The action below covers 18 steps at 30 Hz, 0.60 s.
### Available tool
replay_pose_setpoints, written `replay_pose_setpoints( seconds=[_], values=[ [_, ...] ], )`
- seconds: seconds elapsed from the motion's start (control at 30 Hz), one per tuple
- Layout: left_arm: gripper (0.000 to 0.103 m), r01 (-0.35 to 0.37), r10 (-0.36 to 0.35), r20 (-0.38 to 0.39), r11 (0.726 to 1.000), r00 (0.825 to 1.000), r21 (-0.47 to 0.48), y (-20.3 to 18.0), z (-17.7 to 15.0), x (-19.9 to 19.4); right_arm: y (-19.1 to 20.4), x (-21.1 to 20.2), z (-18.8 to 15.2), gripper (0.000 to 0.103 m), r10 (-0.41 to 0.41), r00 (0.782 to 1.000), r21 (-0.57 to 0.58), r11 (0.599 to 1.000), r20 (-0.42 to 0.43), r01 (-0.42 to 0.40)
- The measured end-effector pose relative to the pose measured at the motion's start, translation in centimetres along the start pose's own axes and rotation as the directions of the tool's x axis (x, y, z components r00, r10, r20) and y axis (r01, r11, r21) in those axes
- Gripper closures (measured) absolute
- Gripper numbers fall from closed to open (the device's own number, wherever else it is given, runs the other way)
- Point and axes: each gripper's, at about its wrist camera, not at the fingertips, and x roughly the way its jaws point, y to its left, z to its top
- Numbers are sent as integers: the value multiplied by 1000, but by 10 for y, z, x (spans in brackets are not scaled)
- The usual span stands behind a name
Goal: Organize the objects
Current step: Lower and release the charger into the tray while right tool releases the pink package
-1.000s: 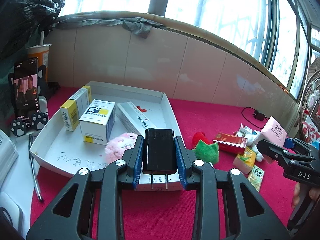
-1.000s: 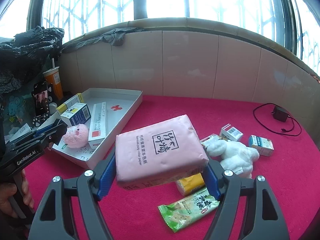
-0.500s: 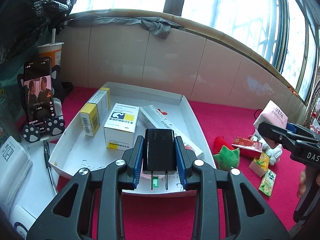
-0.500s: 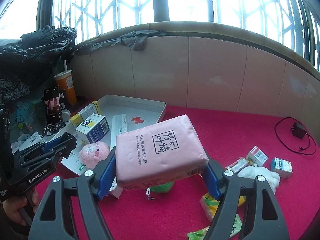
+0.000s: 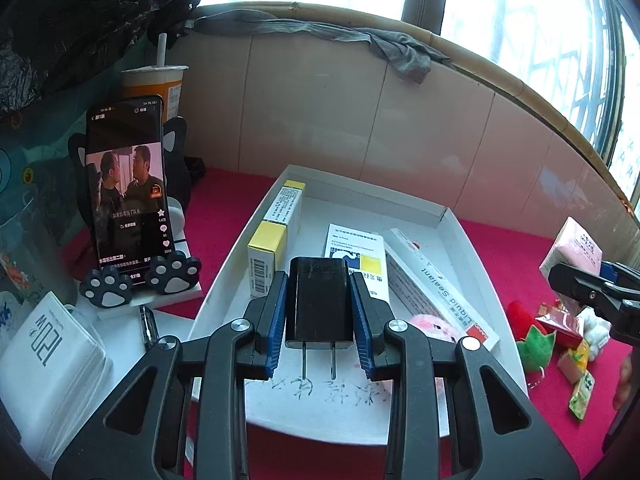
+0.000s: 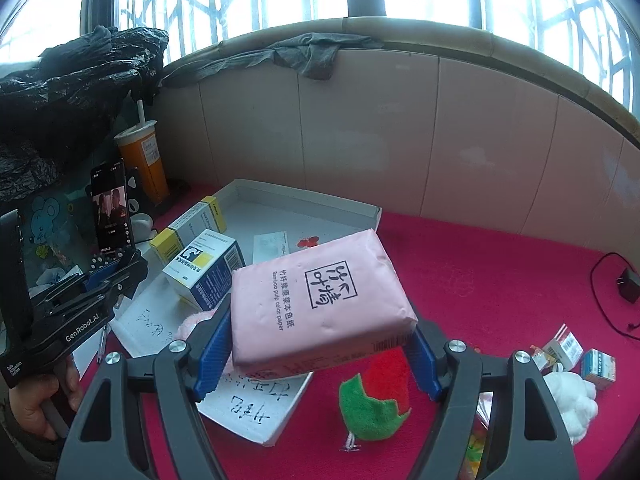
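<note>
My left gripper [image 5: 320, 308] is shut on a black charger plug [image 5: 319, 302], prongs pointing toward me, above the near end of the white cardboard tray [image 5: 448, 216]. In the tray lie a yellow-ended box [image 5: 276, 236], a blue and white box [image 5: 356, 252], a long sealant box [image 5: 436, 284] and a pink plush [image 5: 434, 326]. My right gripper [image 6: 316, 344] is shut on a pink pack of tissues [image 6: 320, 300], held over the tray's near right corner [image 6: 280, 420]. The left gripper [image 6: 100, 280] shows at the left of the right wrist view, in a hand.
A phone on a paw stand [image 5: 128, 192] and an orange drink cup [image 5: 154, 84] stand left of the tray. A strawberry plush [image 6: 376, 396], a white plush [image 6: 572, 400], small boxes [image 6: 598, 364], snack packets [image 5: 580, 392] and a cabled adapter [image 6: 628, 284] lie on the red cloth at the right.
Both grippers have moved left toward the tray, each keeping its load. The tray now fills the left wrist view, and the tissue pack hangs over the tray's corner.
</note>
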Motion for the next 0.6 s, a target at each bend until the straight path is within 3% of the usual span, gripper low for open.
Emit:
replay_pose_setpoints(
  seconds=[0.6],
  values=[
    [73,-1,3,-30,999,1000,48,-6,-13,17,14,54,38,27,-20,1000,1,1000,-15,20]
  ],
)
